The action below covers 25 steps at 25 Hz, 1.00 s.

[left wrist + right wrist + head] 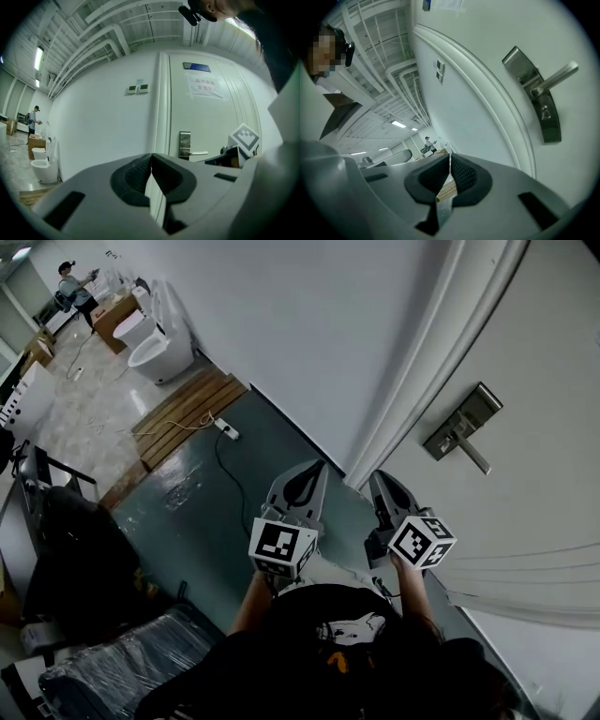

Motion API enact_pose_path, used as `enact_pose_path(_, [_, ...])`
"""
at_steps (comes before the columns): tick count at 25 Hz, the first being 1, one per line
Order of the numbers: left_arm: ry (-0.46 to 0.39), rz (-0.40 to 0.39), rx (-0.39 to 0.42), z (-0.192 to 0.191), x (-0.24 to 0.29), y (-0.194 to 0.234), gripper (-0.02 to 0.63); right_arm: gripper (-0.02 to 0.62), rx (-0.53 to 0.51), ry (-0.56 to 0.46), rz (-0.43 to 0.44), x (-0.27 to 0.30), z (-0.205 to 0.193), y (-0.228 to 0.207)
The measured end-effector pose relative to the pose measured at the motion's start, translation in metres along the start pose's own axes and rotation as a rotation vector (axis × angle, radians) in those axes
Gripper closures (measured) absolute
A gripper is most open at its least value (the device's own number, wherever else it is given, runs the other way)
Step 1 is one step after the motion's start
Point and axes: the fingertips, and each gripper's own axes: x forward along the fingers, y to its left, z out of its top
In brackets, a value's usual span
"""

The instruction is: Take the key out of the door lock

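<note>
A white door [534, 381] fills the right of the head view, bearing a metal lock plate [459, 423] with a lever handle [473, 456]. In the right gripper view the lock plate [534, 89] shows a small stub [543, 111] under the lever [555, 77]; I cannot tell whether it is the key. My left gripper [302, 474] and right gripper [382, 482] are held side by side, well short of the door. Both are shut, with nothing between their jaws. The left gripper view shows its jaws [151, 159] closed, the lock plate [184, 144] far ahead.
The door frame [412, 399] runs between the grippers and the white wall. A power strip with a cable [226, 430] lies on the green floor. Toilets [159, 338] and a wooden platform [187, 409] stand at the back left. A plastic-wrapped chair [122, 657] is at the lower left. A person [73, 287] stands far off.
</note>
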Motion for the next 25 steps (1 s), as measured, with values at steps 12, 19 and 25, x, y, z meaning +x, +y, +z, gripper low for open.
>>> enact_pose_path(12, [0.064, 0.018, 0.046, 0.018, 0.084, 0.097, 0.597, 0.589, 0.038, 0.021, 0.080, 0.151, 0.039, -0.009])
enact_pose_path(19, [0.097, 0.012, 0.037, 0.014, 0.113, 0.120, 0.597, 0.589, 0.067, 0.041, 0.080, 0.192, 0.041, -0.023])
enact_pose_path(25, [0.119, -0.013, 0.017, -0.002, 0.134, 0.123, 0.597, 0.589, 0.072, 0.046, 0.074, 0.200, 0.038, -0.035])
